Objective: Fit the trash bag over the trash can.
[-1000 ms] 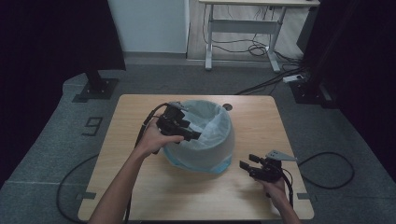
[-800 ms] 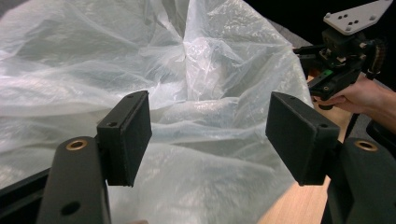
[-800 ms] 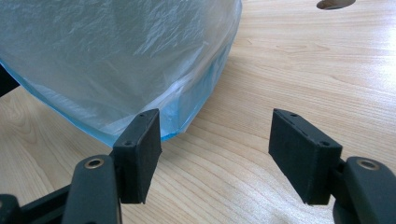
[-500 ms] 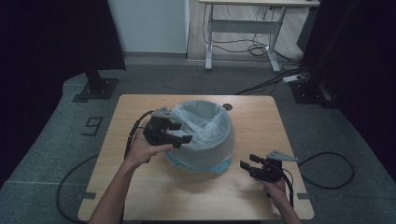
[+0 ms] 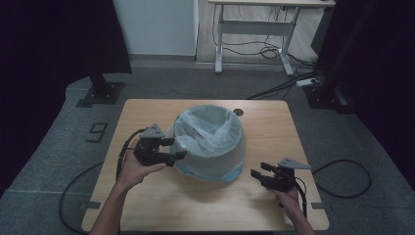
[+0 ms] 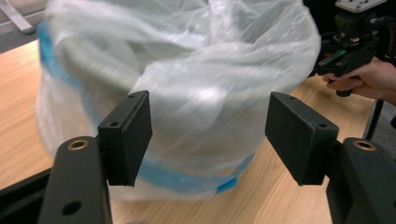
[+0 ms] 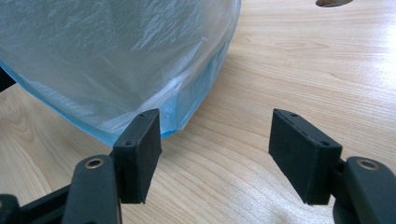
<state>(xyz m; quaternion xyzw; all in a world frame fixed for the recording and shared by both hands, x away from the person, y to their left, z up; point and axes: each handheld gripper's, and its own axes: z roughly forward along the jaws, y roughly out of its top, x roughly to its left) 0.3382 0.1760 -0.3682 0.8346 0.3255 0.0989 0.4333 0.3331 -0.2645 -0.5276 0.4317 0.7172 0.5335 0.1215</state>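
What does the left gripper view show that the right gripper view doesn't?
Left gripper view: the other hand holding the right claw, and the gathered top of the translucent white plastic bag over the bin.
Right gripper view: a dark round hole in the tabletop.
Both: the bag's blue hem, the light wooden table, and open black jaws.

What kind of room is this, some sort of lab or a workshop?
Most likely a lab or recording studio rather than a home. A lone wooden table stands on grey carpet between dark curtains, cables run across the floor, and a height-adjustable desk stands behind. On the table sits a bin lined with a plastic bag.
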